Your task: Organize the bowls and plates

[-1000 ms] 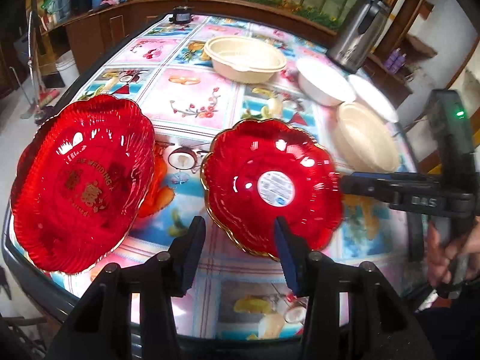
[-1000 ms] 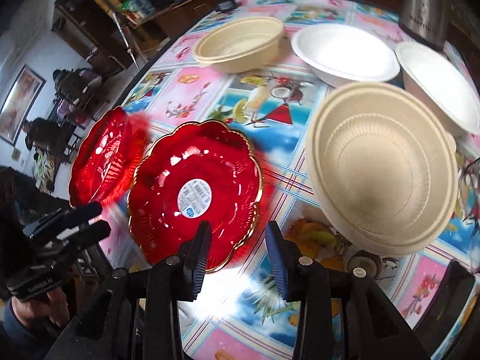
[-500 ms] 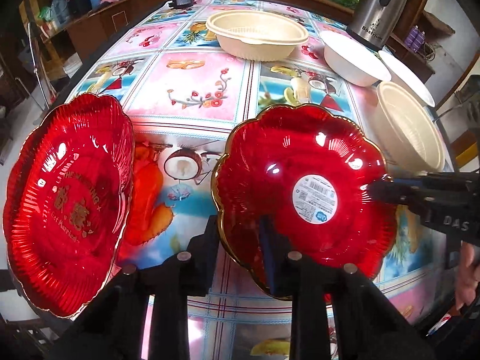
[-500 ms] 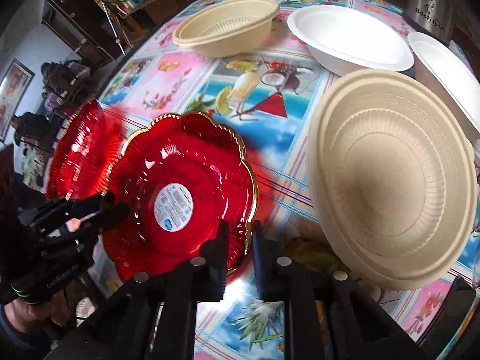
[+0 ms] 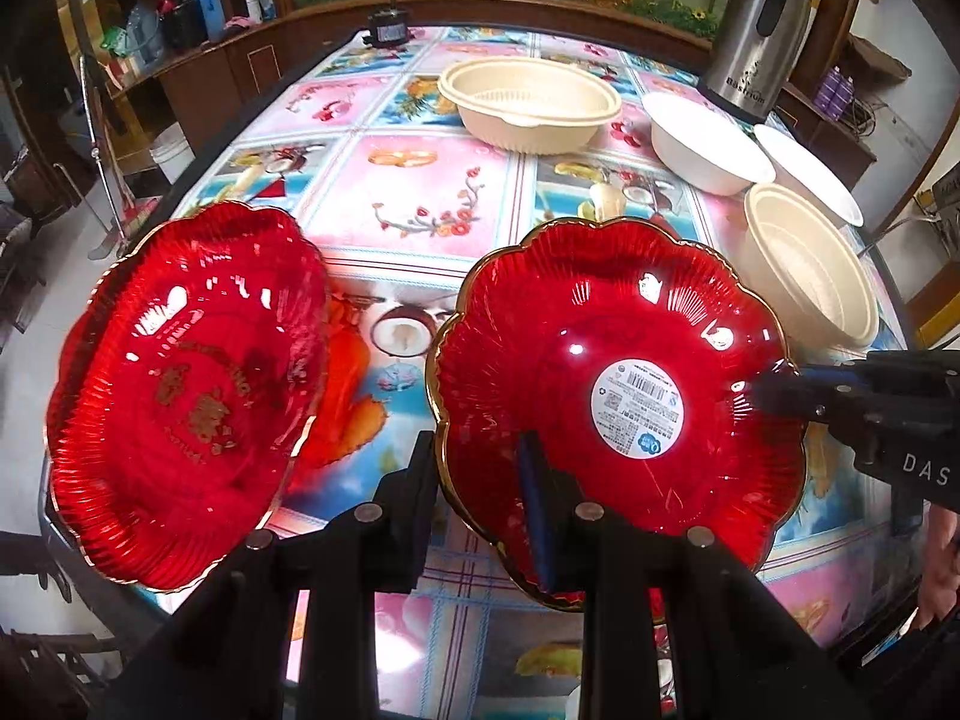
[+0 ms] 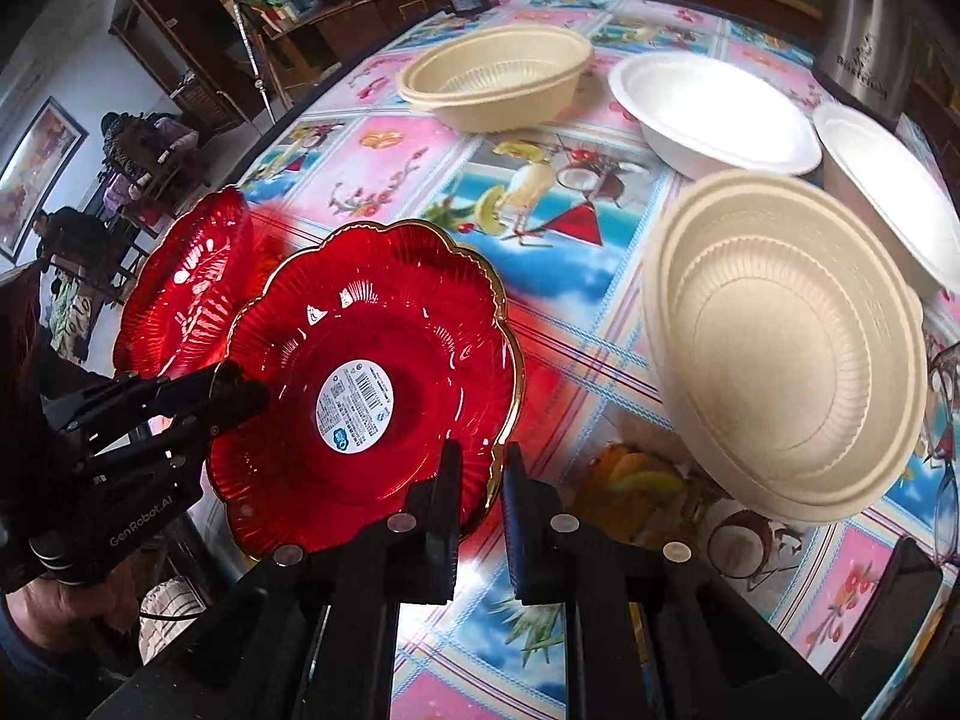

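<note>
A red scalloped plate with a white sticker (image 5: pixel 618 384) (image 6: pixel 366 384) is held between both grippers above the table. My left gripper (image 5: pixel 480 480) is shut on its left rim; it also shows in the right wrist view (image 6: pixel 240 396). My right gripper (image 6: pixel 483 480) is shut on the opposite rim; it also shows in the left wrist view (image 5: pixel 774 387). A second red plate with gold lettering (image 5: pixel 186 390) (image 6: pixel 186 282) lies at the table's left edge. Two beige bowls (image 5: pixel 531 102) (image 6: pixel 780 348) and two white bowls (image 5: pixel 702 141) (image 6: pixel 714 114) stand further back.
The table (image 5: pixel 414 204) has a colourful patterned cloth. A steel kettle (image 5: pixel 753 36) stands at the far right corner. A small dark object (image 5: pixel 389 31) sits at the far edge. Cabinets and clutter line the left side of the room.
Both grippers have closed on the stickered red plate's opposite rims, and it has tilted and risen slightly off the table. The other plate and bowls stay put.
</note>
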`<act>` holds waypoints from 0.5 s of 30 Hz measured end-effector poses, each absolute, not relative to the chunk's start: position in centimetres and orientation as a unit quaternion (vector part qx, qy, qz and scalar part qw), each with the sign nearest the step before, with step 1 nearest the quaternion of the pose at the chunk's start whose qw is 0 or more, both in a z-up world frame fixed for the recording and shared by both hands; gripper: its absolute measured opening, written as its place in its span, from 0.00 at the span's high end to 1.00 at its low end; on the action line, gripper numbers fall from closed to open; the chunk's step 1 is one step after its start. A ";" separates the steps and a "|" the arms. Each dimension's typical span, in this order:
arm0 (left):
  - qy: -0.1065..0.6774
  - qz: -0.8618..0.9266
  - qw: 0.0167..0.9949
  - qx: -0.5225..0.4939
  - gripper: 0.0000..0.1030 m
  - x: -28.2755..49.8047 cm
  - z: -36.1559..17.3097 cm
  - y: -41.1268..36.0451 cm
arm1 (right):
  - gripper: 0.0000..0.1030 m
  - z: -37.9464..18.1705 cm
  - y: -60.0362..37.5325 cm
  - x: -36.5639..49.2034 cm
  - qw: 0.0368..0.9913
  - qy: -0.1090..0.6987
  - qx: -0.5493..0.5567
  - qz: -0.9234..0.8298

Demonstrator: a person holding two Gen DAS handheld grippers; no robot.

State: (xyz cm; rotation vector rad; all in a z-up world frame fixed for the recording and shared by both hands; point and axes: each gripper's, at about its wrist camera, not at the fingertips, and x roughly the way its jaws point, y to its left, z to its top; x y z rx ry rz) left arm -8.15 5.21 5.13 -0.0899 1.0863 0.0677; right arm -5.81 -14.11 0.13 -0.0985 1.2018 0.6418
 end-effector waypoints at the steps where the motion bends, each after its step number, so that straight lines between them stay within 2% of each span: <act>1: 0.514 0.034 0.856 -0.044 0.75 -8.3 5.3 5.3 | 0.87 0.3 -14.1 -5.9 0.776 0.553 -0.045 0.298; 15: 0.481 0.042 0.875 -0.041 0.75 -9.7 8.1 5.8 | 0.87 3.3 -14.1 -7.2 0.792 0.524 -0.046 0.310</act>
